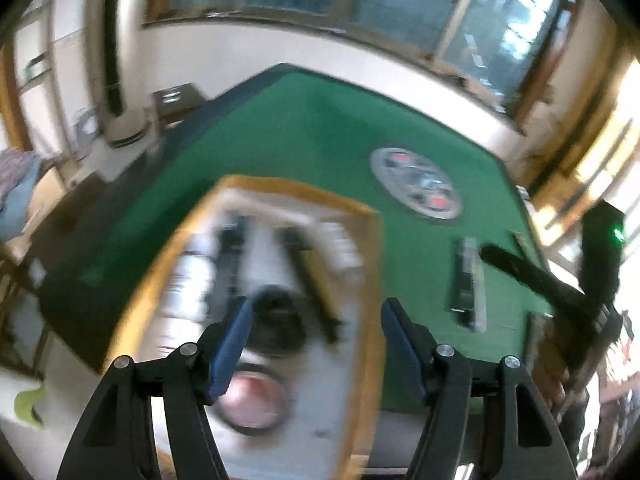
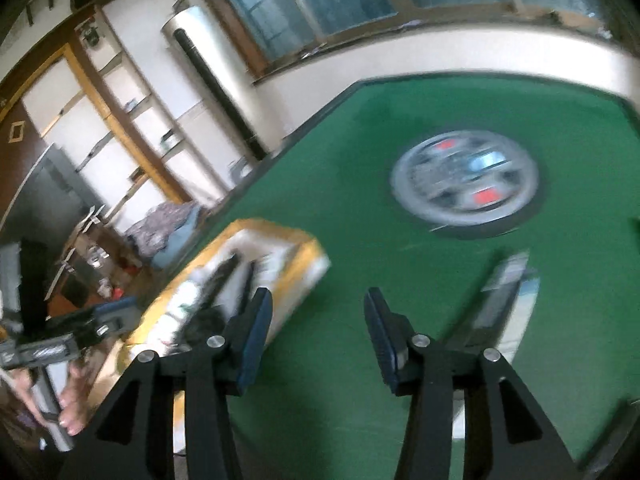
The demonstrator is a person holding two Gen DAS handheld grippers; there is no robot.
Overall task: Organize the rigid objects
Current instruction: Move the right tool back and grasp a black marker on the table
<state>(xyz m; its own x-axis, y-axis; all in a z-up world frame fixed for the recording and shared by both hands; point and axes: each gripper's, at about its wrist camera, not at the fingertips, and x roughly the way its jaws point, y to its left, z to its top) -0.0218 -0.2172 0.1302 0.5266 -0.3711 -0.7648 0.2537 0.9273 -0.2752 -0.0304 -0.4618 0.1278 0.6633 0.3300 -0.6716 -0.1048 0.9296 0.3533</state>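
A white tray with a yellow-wood rim (image 1: 372, 264) lies on the green table (image 1: 304, 132); it holds several blurred dark, long objects (image 1: 310, 280), a black round thing (image 1: 276, 320) and a pink round thing (image 1: 254, 404). My left gripper (image 1: 316, 316) is open and empty above the tray. A long dark and silver object (image 1: 468, 280) lies on the felt to the tray's right. In the right wrist view the tray (image 2: 308, 252) is at the left and that long object (image 2: 500, 300) is at the right. My right gripper (image 2: 318, 308) is open and empty above the felt between them.
A round silver control panel (image 1: 416, 184) sits in the table's middle, also in the right wrist view (image 2: 466, 180). The right-hand gripper (image 1: 568, 280) shows at the left view's right edge. Shelves, a standing air conditioner (image 2: 204, 64) and windows lie beyond the table.
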